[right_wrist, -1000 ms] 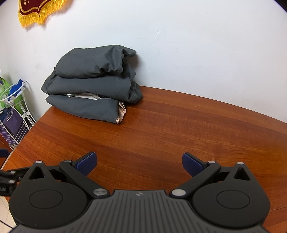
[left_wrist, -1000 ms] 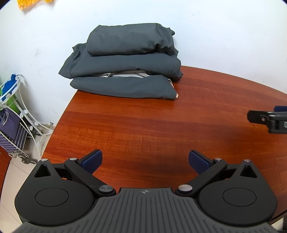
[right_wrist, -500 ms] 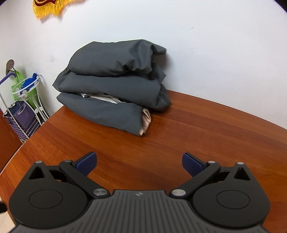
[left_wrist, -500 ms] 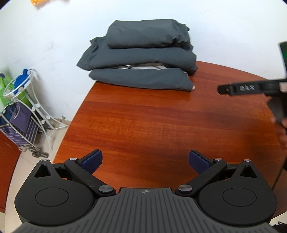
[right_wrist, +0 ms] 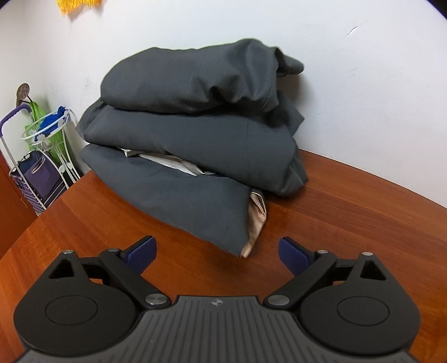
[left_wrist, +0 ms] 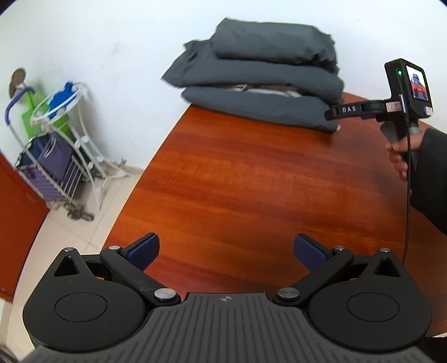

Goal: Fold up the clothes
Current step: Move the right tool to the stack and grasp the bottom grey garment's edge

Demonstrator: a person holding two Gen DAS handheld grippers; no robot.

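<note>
A stack of three folded dark grey garments [right_wrist: 195, 134] rests on the brown wooden table [right_wrist: 349, 223] against the white wall; a pale lining shows at the lowest one's near corner. My right gripper [right_wrist: 216, 252] is open, its blue pads just short of that corner, nothing between them. In the left wrist view the same stack [left_wrist: 265, 83] lies at the far table edge. My left gripper [left_wrist: 226, 250] is open and empty over bare wood, far from the stack. The right gripper [left_wrist: 332, 113], held by a hand, reaches toward the stack's right end.
The table's curved left edge [left_wrist: 145, 173] drops to a tiled floor. A white wire stand [left_wrist: 64, 111] and a trolley with purple bags [left_wrist: 47, 167] sit by the wall at left. A yellow fringe [right_wrist: 78, 5] hangs on the wall above.
The right gripper has moved forward, close up to the stack's near corner. The left gripper has swung left, bringing the floor, trolley and right gripper more into view. Both stayed open.
</note>
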